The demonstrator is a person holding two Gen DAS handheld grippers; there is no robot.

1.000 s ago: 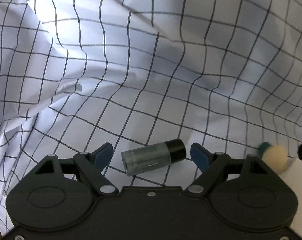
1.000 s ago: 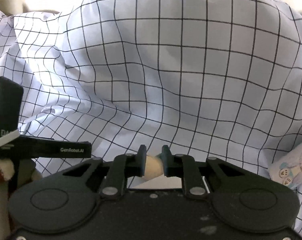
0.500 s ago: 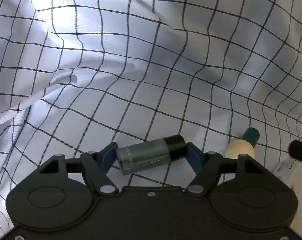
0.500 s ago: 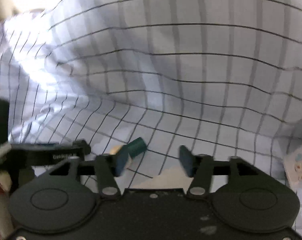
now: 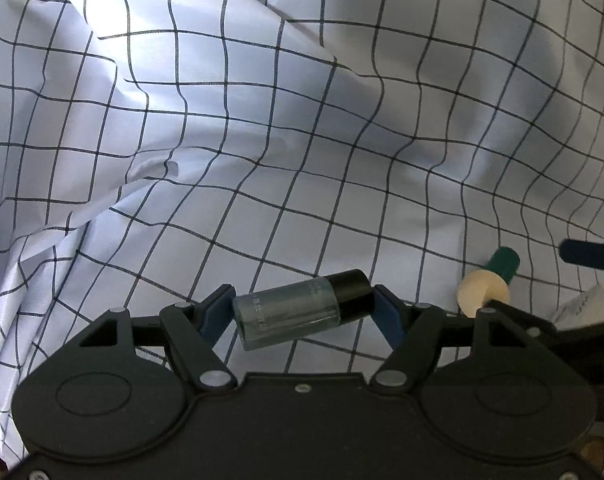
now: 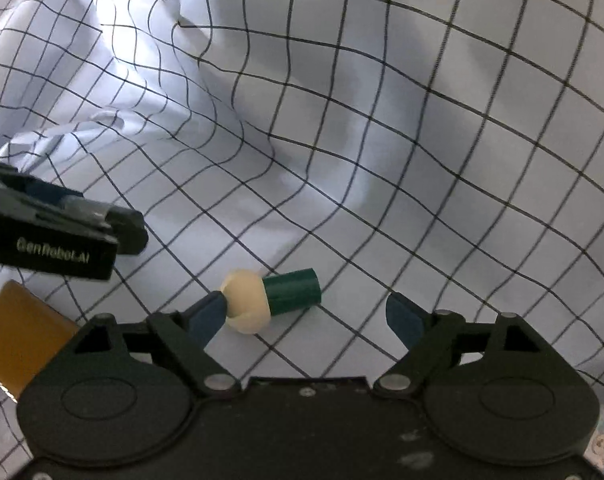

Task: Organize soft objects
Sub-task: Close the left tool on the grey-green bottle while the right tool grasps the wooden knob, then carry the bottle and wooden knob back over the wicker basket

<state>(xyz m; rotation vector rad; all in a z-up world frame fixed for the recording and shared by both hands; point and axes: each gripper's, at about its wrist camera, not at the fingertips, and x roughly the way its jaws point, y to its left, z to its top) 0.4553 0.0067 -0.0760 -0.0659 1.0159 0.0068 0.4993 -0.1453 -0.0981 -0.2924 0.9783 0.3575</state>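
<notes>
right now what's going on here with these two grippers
A person is working with a handheld gripper in each hand over a checked cloth. The left gripper is closed end to end on a small clear bottle with a black cap. The right gripper has just been opening; its fingers stand wide, and a cream sponge with a green handle lies on the cloth between them, close against the left finger, not gripped.
</notes>
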